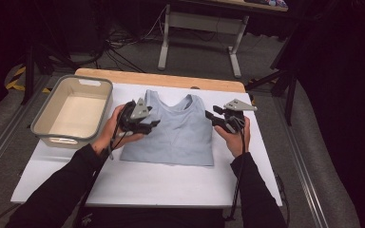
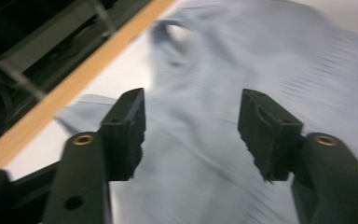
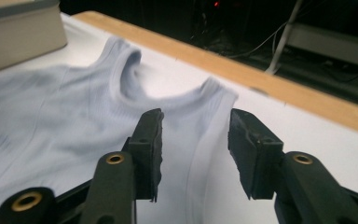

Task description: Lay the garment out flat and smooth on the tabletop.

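A pale blue sleeveless top (image 1: 180, 130) lies flat on the white table (image 1: 147, 183), its straps toward the far wooden edge. My left gripper (image 1: 153, 124) hovers over the top's left side below the armhole, jaws open and bare; in the left gripper view the top (image 2: 242, 56) spreads blurred under the left gripper (image 2: 193, 98). At the top's right edge my right gripper (image 1: 210, 116) is open too. Between the jaws of the right gripper (image 3: 196, 116) shows the right strap and side hem of the top (image 3: 51, 107), with no pad touching cloth.
A grey-rimmed beige tub (image 1: 43, 121) stands empty at the table's left, also seen as the tub (image 3: 18, 28) in the right gripper view. A wooden strip (image 1: 161, 78) marks the far edge. Beyond it are a desk frame (image 1: 199, 28) and cables on the floor.
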A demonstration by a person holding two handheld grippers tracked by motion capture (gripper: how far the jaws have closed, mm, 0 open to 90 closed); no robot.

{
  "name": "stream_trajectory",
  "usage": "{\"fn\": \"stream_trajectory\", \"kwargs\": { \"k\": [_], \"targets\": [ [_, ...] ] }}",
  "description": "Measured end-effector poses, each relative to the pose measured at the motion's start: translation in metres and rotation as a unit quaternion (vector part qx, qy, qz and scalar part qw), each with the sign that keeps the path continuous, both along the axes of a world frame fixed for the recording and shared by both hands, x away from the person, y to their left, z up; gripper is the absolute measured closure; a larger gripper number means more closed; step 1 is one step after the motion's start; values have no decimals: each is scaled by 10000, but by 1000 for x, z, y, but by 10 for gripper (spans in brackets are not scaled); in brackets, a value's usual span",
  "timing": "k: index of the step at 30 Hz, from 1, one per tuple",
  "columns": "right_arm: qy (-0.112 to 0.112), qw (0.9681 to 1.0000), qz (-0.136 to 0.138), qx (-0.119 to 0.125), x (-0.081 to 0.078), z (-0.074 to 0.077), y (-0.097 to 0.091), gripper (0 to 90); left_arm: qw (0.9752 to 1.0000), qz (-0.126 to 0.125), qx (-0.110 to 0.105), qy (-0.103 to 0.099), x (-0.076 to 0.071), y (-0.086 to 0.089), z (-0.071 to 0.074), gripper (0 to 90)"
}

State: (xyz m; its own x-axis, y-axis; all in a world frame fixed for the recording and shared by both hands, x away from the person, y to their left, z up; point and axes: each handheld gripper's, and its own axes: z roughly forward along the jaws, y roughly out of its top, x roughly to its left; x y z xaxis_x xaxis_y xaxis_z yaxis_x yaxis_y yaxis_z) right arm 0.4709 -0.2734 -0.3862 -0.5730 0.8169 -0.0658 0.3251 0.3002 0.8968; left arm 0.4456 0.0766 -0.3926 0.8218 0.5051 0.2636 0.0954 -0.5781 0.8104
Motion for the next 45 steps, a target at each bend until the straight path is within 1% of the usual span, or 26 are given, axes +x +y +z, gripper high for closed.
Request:
{"fn": "stream_trajectory", "kwargs": {
  "k": [3, 4, 7, 9, 10, 11, 12, 13, 14, 15, 16, 17, 19, 22, 24, 25, 26, 28, 30, 32, 33, 35, 39, 40, 42, 45],
  "targets": [
    [183, 9998, 14, 15, -8, -12, -13, 538, 9990, -416, 119, 144, -27, 9, -14, 372],
    [300, 9995, 17, 79, -9, -18, -17, 531, 9983, -499, 269, 134, -36, 12, -20, 363],
    [513, 9987, -5, 77, -8, -29, -24, 519, 9969, -617, 439, 191, -48, 18, -32, 328],
    [618, 9980, 40, 120, -6, -32, -25, 501, 9957, -698, 439, 413, -55, 24, -41, 308],
    [660, 9975, 109, 207, -5, -34, -25, 500, 9951, -714, 516, 448, -59, 25, -46, 300],
    [712, 9970, 169, 245, -4, -36, -24, 500, 9946, -726, 580, 464, -60, 26, -47, 313],
    [732, 9969, 184, 205, -4, -38, -22, 500, 9939, -763, 634, 493, -62, 27, -50, 336],
    [744, 9969, 222, 147, -3, -40, -20, 515, 9935, -817, 615, 495, -62, 28, -52, 381],
    [757, 9967, 282, 81, -2, -42, -19, 535, 9924, -895, 626, 562, -62, 27, -54, 419],
    [804, 9963, 307, 2, 0, -45, -16, 556, 9914, -907, 714, 623, -63, 27, -57, 470],
    [821, 9962, 272, -41, 0, -47, -15, 608, 9904, -991, 754, 594, -62, 26, -59, 542],
    [803, 9964, 263, -49, 0, -49, -14, 636, 9899, -986, 799, 629, -62, 25, -61, 584],
    [744, 9969, 257, -61, -1, -49, -12, 686, 9887, -950, 968, 638, -61, 22, -65, 618],
    [539, 9980, 258, -183, -6, -45, -10, 742, 9878, -1052, 931, 669, -58, 20, -70, 708],
    [399, 9985, 241, -279, -9, -41, -10, 773, 9875, -1087, 976, 585, -58, 18, -70, 769],
    [359, 9986, 254, -283, -11, -40, -10, 778, 9875, -1066, 1010, 579, -59, 17, -70, 788],
    [326, 9986, 266, -310, -12, -38, -10, 783, 9876, -1039, 1059, 513, -60, 15, -71, 816],
    [243, 9986, 262, -396, -15, -35, -8, 791, 9871, -1029, 1144, 433, -61, 13, -69, 841],
    [173, 9987, 312, -351, -18, -31, -8, 805, 9868, -1048, 1184, 344, -62, 13, -69, 857],
    [108, 9989, 318, -334, -20, -27, -6, 804, 9873, -1064, 1137, 302, -64, 15, -67, 864],
    [75, 9990, 352, -254, -22, -24, -6, 807, 9875, -1092, 1103, 264, -66, 17, -63, 865],
    [7, 9990, 433, -87, -27, -17, -5, 809, 9897, -1099, 901, 159, -72, 23, -54, 866],
    [-91, 9988, 490, -15, -35, -3, 0, 808, 9916, -1114, 649, 58, -81, 31, -41, 867],
    [-95, 9986, 518, 18, -37, 0, 1, 805, 9915, -1125, 650, 12, -85, 33, -39, 867],
    [-103, 9983, 569, 30, -40, 5, 6, 791, 9913, -1058, 769, -106, -93, 37, -37, 868],
    [42, 9975, 702, -37, -42, 4, 17, 782, 9918, -998, 801, -27, -99, 46, -40, 868]
  ]
}}
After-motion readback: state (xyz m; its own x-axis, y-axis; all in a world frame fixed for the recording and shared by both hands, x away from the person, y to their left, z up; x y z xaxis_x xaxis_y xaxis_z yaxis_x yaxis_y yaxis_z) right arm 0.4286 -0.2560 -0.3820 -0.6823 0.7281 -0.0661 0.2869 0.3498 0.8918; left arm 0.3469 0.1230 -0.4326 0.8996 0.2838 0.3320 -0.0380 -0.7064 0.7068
